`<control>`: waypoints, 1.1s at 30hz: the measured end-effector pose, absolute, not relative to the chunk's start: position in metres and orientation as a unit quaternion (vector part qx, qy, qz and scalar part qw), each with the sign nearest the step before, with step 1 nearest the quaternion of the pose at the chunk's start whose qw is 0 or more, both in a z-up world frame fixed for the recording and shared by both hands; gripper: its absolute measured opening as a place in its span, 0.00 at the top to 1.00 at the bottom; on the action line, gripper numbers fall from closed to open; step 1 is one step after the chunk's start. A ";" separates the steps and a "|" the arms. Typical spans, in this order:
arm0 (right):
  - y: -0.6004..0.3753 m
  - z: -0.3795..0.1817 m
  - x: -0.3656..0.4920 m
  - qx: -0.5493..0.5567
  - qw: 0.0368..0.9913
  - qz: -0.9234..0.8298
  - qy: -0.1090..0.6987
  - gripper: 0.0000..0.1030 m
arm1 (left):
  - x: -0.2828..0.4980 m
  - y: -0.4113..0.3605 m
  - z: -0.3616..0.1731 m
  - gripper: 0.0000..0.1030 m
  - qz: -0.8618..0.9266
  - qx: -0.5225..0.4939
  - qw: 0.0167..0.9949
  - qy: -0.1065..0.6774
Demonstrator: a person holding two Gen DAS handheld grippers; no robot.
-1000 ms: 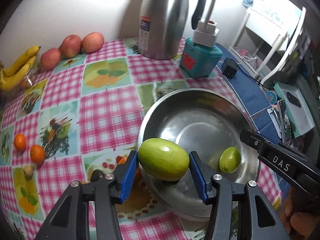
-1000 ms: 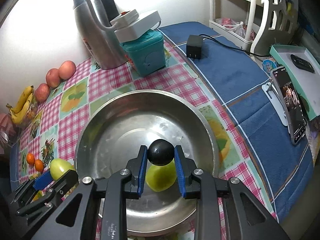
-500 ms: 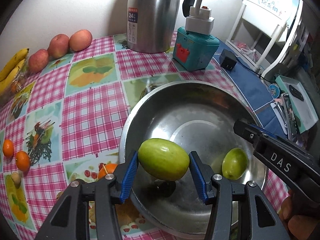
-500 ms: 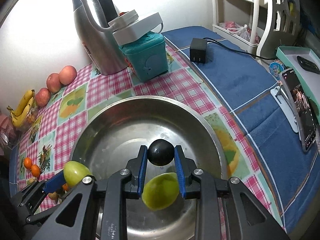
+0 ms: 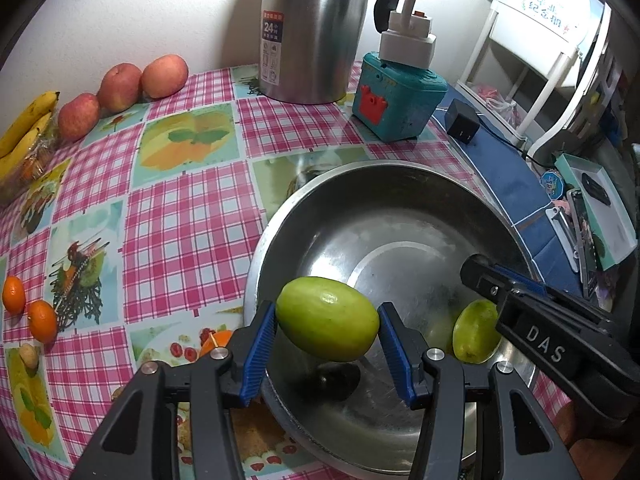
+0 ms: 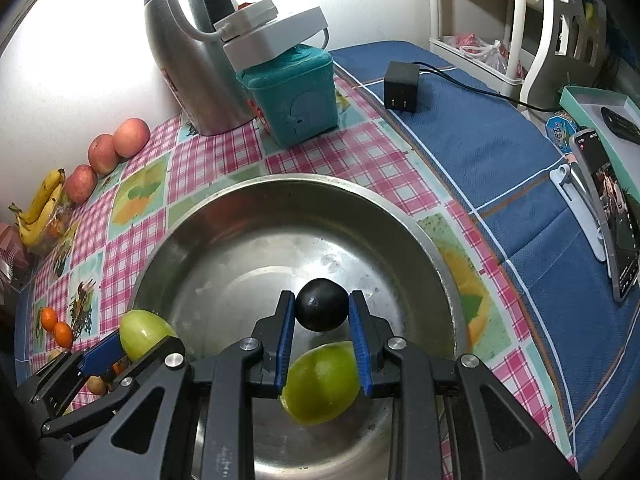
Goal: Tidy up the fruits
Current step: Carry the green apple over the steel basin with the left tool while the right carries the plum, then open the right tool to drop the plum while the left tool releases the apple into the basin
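My left gripper [image 5: 327,334] is shut on a green oval fruit [image 5: 327,319], held above the near left rim of a steel bowl [image 5: 320,200]. It also shows in the right wrist view [image 6: 142,334]. My right gripper [image 6: 322,316] is shut on a small black round fruit [image 6: 322,305], held over the bowl [image 6: 248,196]. A second green fruit [image 6: 320,382] lies in the bowl under it; the left wrist view shows this fruit [image 5: 474,336] beside the right gripper's body [image 5: 540,336].
Three apples [image 5: 120,88], bananas [image 5: 24,136] and small oranges [image 5: 40,320] lie on the checked tablecloth at left. A steel thermos [image 5: 312,28] and a teal box [image 5: 396,98] stand behind the bowl. A charger [image 6: 401,86] and phone [image 6: 612,216] lie on the blue cloth.
Both grippers have moved further over the bowl with their fruits still held. The left gripper's green fruit has passed from outside the rim to above the bowl's near left edge.
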State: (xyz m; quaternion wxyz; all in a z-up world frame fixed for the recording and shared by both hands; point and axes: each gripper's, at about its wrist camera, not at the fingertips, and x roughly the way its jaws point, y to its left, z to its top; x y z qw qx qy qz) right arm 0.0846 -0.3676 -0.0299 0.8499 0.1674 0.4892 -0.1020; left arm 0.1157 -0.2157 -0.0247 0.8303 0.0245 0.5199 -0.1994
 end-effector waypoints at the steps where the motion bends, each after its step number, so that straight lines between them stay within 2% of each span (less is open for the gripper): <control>1: -0.367 -0.032 0.085 0.167 0.848 -0.102 0.493 0.72 | 0.116 -0.215 -0.025 0.47 -0.199 0.023 0.830 0.521; 17: -0.366 -0.031 0.086 0.164 0.844 -0.097 0.501 0.72 | 0.115 -0.216 -0.012 0.45 -0.203 0.023 0.837 0.507; 19: -0.365 -0.030 0.087 0.164 0.845 -0.095 0.501 0.69 | 0.115 -0.216 -0.011 0.44 -0.202 0.024 0.837 0.508; 20: -0.365 -0.029 0.087 0.164 0.845 -0.095 0.500 0.63 | 0.115 -0.216 -0.011 0.44 -0.202 0.023 0.837 0.508; 21: -0.364 -0.028 0.086 0.163 0.846 -0.094 0.499 0.62 | 0.115 -0.216 -0.011 0.44 -0.201 0.023 0.837 0.508; 33: -0.361 -0.009 0.086 0.150 0.852 -0.098 0.492 0.62 | 0.115 -0.207 0.005 0.43 -0.176 0.024 0.839 0.514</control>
